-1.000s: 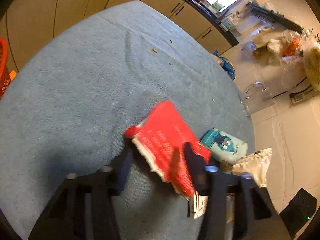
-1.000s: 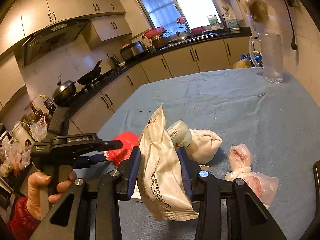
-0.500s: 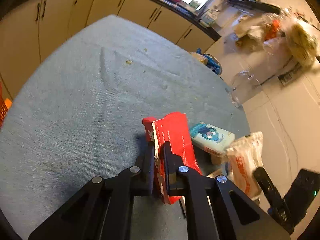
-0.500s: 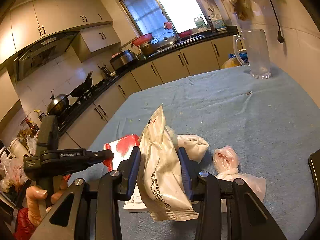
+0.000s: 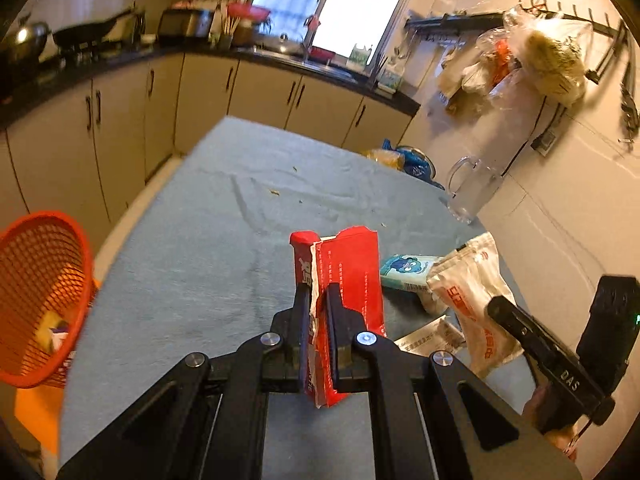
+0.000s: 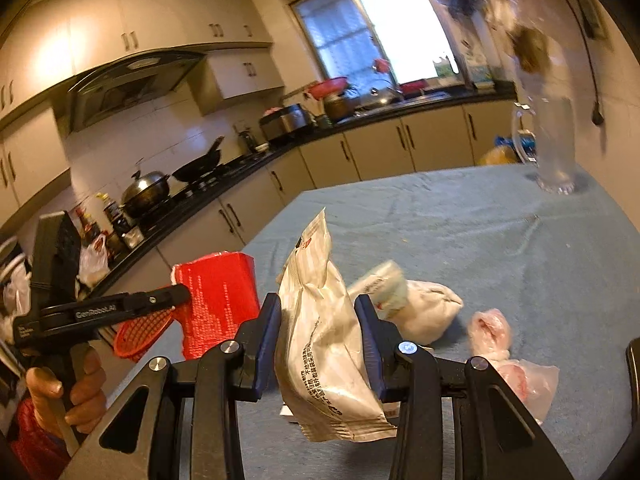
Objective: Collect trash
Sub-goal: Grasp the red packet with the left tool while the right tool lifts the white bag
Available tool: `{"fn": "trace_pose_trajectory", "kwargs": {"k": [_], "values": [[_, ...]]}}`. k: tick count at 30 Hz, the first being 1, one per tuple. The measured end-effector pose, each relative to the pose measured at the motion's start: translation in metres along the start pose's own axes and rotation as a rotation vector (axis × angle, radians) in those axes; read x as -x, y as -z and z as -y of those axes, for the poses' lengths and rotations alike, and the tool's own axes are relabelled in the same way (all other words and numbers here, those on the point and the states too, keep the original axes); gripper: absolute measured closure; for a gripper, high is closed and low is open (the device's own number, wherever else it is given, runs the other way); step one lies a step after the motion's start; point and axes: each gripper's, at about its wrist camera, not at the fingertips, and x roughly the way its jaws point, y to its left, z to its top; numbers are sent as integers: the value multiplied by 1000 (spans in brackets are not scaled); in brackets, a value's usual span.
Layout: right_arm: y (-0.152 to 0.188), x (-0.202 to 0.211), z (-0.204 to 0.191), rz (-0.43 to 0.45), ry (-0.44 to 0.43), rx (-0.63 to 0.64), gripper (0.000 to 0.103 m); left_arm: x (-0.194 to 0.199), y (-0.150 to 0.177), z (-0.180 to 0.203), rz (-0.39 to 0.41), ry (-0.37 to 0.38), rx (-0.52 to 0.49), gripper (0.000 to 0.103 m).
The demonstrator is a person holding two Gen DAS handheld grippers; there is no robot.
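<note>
**Two Wrappers Up Off Blue Counter**

Left tongs [image 5: 318, 300] clamped tight on torn red wrapper [image 5: 352, 280], lifted above blue counter [image 5: 224, 240], orange mesh basket [image 5: 44, 280] off its left edge. Right tongs [image 6: 318, 312] pinching white pouch [image 6: 324, 340], upright over same counter, near white and pink bags [image 6: 496, 336].

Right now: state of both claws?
Left claw: shut on the red packet.
Right claw: shut on the white pouch.

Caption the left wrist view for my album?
Left gripper pinching a red wrapper above the blue tablecloth, orange basket nearby.
</note>
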Motion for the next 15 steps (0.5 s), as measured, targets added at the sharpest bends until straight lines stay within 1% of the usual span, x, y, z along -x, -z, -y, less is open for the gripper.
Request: {"fn": "trace_pose_trajectory", "kwargs": {"k": [5,13,15], "values": [[3,-6,-6,-16,-22,26,62,21,11,-3,40,-39,-49,96],[8,-6,-20,-36,-39,8,62,45,23,-12,82,-43,-73,96],[11,-4,-29,-37,-44,15,62,49,25,-16,87,-43,-71,96]]}}
